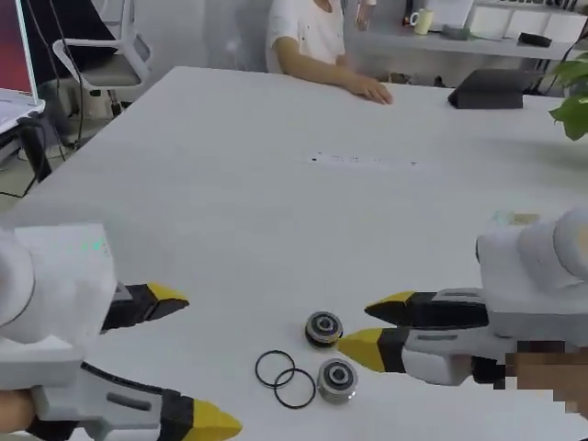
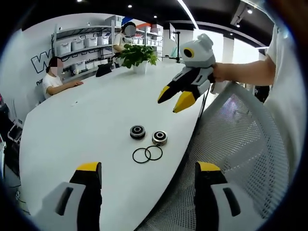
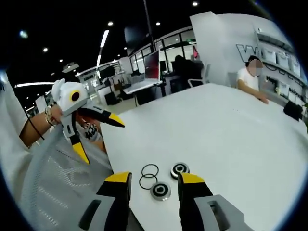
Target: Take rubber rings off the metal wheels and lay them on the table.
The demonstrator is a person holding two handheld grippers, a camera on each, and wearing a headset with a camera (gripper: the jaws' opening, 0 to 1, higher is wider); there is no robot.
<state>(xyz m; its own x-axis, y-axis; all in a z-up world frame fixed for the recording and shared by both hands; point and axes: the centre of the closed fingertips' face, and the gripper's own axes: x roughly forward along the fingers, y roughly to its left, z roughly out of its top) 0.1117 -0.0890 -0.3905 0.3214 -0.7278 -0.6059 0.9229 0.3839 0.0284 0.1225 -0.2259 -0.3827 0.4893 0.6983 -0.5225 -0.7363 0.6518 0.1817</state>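
Left hand-held gripper: low over the near left of the counter, jaws spread wide, nothing between them. Well apart from the parts.

Two rubber rings: thin black loops lying flat on the counter, overlapping each other, just left of the wheels. Both are clear of any wheel.

Near wheel: lies flat just right of the rings, its rim bright and silvery, so it is probably already stripped.

Far wheel: lies flat just beyond the near one and close to it. Its rim looks darker in both gripper views; it may still carry a ring, but it is too small to be sure.

Right hand-held gripper: jaws partly open and empty, tips just right of the far wheel, not touching it.

Handling, as judged: the rings look light, soft and stretchy. A ring seated on a rim would need one jaw tip hooked under its edge, then peeling sideways. The wheels look small, dense and smooth, likely to skate or roll if nudged. Best to pinch a wheel across its flat faces with one hand-held gripper while the other works the rim.
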